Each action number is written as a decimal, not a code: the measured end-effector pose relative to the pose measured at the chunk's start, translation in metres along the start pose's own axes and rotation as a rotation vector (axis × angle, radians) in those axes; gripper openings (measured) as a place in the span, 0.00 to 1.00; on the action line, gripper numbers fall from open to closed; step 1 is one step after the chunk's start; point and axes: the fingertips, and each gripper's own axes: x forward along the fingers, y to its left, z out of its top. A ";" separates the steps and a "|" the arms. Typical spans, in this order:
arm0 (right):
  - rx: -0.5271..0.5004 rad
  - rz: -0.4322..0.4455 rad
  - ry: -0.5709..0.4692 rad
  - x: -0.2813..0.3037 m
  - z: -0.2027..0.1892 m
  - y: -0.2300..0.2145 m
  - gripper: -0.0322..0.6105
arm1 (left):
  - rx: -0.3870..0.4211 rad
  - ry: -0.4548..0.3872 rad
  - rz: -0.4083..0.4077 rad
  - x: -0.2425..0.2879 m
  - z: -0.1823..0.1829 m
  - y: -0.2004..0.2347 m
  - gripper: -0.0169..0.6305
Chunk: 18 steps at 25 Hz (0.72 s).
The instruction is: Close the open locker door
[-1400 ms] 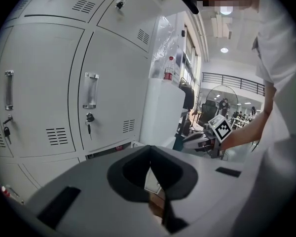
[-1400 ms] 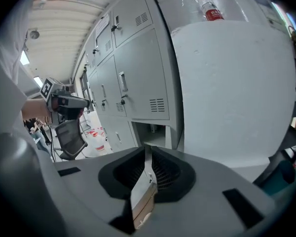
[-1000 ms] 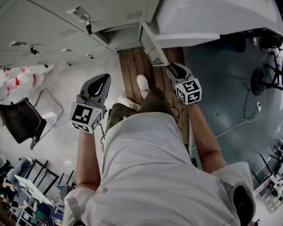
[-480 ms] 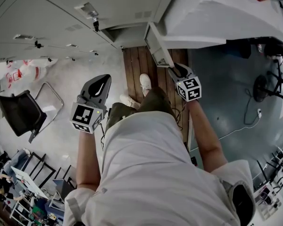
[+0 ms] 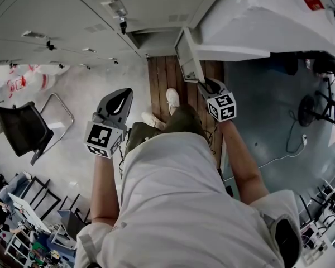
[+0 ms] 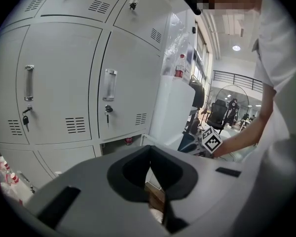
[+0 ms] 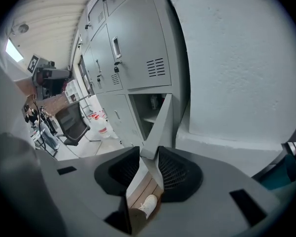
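Right gripper view alone shows the point of contact. The lower corner of the open locker door (image 7: 162,125) stands between the jaws of the right gripper (image 7: 149,157). Those jaws have just been opening and now sit spread, with floor showing between one pad and the metal, so the door is released, not clamped. Behind it, this view looks into the low open compartment in the bank of grey lockers (image 7: 133,48).

Head view looks down from above. The door swings out over a strip of wooden floor (image 5: 159,74), beside a large white unit (image 5: 257,15). The right gripper is at the door's outer edge, and one white shoe (image 5: 172,98) is planted on the boards. The left gripper (image 5: 120,96) hangs well apart from the door, over pale floor near a black chair (image 5: 22,132). A floor fan (image 5: 315,102) stands off to the right.

Left gripper view shows its own jaws with tips together and nothing between them. It also shows keys (image 6: 107,111) hanging from the locks of closed doors. A red-labelled bottle (image 6: 179,67) stands on top of the white unit, its print too small to read. The only clear markings are the black-and-white squares on the gripper cubes.
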 end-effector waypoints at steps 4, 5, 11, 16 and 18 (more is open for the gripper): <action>-0.007 0.021 0.004 0.007 0.002 0.015 0.25 | -0.011 -0.007 0.008 -0.007 -0.005 0.003 0.03; -0.008 0.025 0.005 0.009 0.002 0.018 0.25 | -0.015 -0.009 0.010 -0.009 -0.007 0.005 0.03; -0.014 0.056 0.008 0.021 0.008 0.041 0.25 | -0.031 -0.016 0.035 -0.026 -0.016 0.012 0.03; -0.015 0.080 0.007 0.034 0.014 0.058 0.28 | -0.048 -0.023 0.073 -0.045 -0.025 0.020 0.03; -0.015 0.091 0.008 0.040 0.016 0.064 0.29 | -0.057 -0.025 0.093 -0.054 -0.030 0.024 0.03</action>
